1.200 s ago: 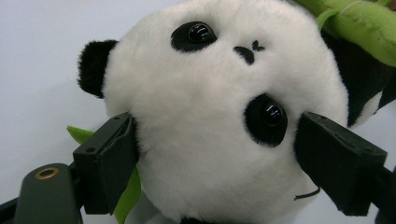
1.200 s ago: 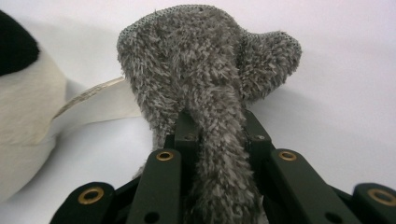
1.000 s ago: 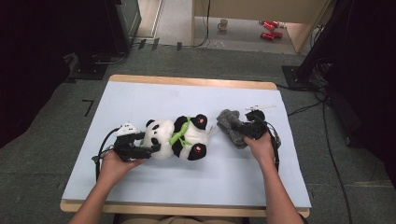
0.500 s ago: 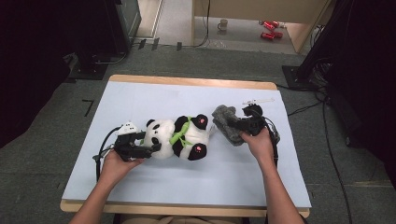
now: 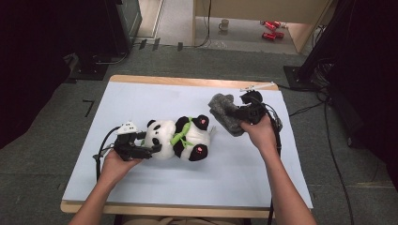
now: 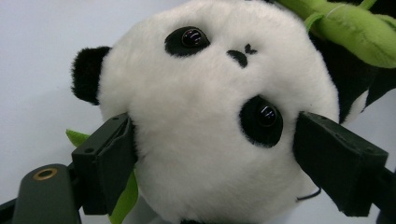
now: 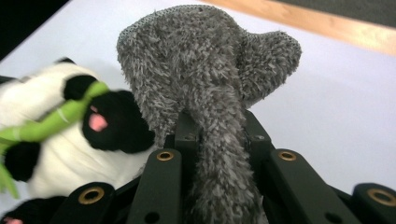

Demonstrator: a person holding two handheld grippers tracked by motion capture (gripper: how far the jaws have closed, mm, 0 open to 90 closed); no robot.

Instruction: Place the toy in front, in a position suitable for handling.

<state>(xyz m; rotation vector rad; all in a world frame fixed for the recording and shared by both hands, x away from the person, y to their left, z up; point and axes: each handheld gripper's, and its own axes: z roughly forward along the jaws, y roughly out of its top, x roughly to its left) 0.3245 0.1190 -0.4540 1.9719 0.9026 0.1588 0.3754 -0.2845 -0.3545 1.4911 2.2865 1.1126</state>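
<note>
A black-and-white plush panda (image 5: 180, 138) with a green bamboo piece lies on the white table (image 5: 141, 98). My left gripper (image 5: 150, 149) is shut on the panda's head (image 6: 201, 126); a jaw presses each side of its white face. To the right, my right gripper (image 5: 234, 114) is shut on a grey fuzzy cloth (image 5: 224, 112) and holds it above the table. In the right gripper view the grey cloth (image 7: 205, 84) is pinched between the two black jaws and stands up past them, with the panda (image 7: 70, 135) lying beyond at the left.
The table's wooden far edge (image 5: 187, 82) borders a grey carpet floor. A mug (image 5: 225, 23) and red cans (image 5: 270, 30) lie on the floor far behind. Black stands and cables sit at both sides of the table.
My right gripper has risen with the grey cloth, lifting it off the table and slightly toward the far edge. The left gripper and the panda have stayed in place.
</note>
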